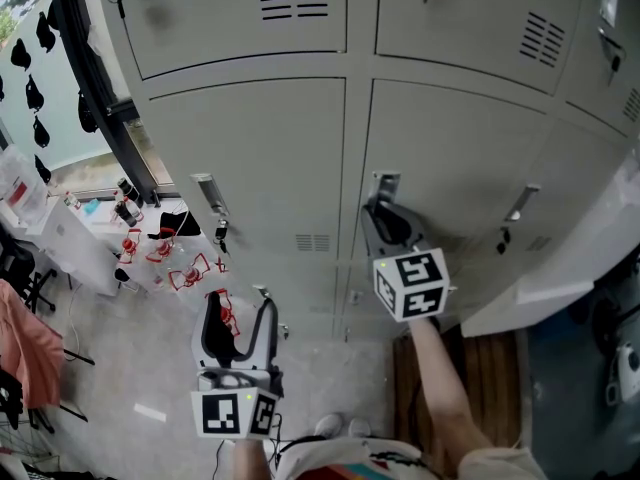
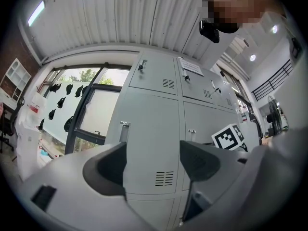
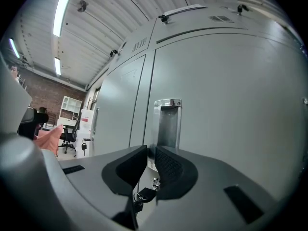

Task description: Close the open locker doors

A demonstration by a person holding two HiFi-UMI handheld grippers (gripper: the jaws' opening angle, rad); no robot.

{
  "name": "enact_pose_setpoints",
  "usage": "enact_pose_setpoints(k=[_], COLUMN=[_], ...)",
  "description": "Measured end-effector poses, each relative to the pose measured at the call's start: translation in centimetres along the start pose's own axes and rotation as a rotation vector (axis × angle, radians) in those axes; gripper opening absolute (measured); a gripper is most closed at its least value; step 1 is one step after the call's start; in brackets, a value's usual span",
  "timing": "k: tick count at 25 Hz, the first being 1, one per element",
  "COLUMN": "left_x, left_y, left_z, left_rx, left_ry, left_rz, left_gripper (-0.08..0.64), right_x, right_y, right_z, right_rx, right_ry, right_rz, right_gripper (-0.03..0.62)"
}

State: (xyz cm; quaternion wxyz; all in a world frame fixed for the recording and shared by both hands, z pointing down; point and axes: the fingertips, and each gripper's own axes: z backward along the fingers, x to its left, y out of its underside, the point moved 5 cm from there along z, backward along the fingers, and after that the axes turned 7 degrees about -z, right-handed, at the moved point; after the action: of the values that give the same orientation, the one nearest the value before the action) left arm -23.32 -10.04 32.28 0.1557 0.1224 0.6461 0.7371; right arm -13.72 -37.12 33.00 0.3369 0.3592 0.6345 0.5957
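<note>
The left grey two-jaw gripper (image 1: 240, 306) sits at the lower left of the head view, pointing towards the top of the frame. Its black-padded jaws stand wide apart, with nothing between them in the left gripper view (image 2: 153, 160). The right grey two-jaw gripper (image 1: 383, 213) sits right of centre and higher in the frame. A bare right forearm (image 1: 440, 378) extends straight behind its black-and-white marker cube (image 1: 410, 283). In the right gripper view (image 3: 150, 155) its jaws are drawn close, leaving a narrow slit. A small metal key (image 3: 154, 182) shows at the slit's lower end; pad contact cannot be confirmed.
</note>
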Motion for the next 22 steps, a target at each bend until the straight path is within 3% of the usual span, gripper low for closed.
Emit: enact_pose_setpoints(k=[13,18,22], left_x=[-0.8,-1.6,-2.6], left_y=[-0.4,-1.1,-1.9], left_z=[0.2,0.3,0.4], left_rx=[-0.013,-0.034,-0.043], left_ry=[0.025,0.050,0.091], left_rz=[0.001,-0.003,-0.017], left_gripper=[0.324,0.324,0.322], right_x=[0.4,1.0,1.4], right_y=[-1.6,-4.0,-6.3], right_z=[1.4,4.2,7.8], right_rx=[-0.045,-0.143,-0.227], right_ry=[-0.007,-0.003,0.010], right_rz=[0.046,0.102,0.084], right_gripper=[0.058,0.057,0.045])
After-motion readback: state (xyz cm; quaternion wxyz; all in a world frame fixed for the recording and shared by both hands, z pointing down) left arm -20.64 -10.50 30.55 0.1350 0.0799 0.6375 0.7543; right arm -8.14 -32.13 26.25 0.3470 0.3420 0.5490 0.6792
